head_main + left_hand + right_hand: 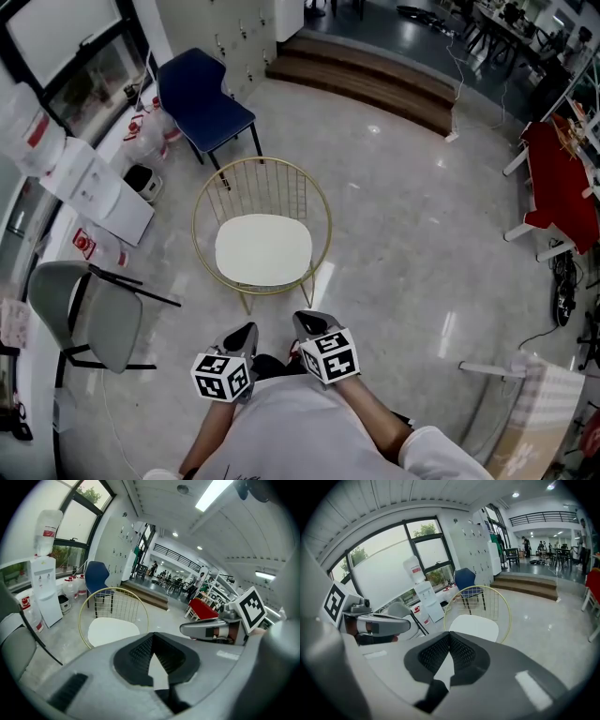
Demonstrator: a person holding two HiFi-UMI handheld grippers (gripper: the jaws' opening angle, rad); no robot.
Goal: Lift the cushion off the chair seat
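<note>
While tilted down toward the cushion (263,249), left tool (247,330) and right tool (306,321) (both empty) are closed.

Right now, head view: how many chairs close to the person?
3: gold wire chair with the cushion straight ahead, blue chair behind it, grey chair at left. More may stand at the distant tables.

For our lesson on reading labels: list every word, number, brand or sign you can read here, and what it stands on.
Nothing here reads clearly enough to quote.
Red label on the dispenser bottle: too blurred.
Red labels on the water jugs: too small.
Marker cubes on the left gripper and right gripper: black-and-white patterns, no letters.
</note>
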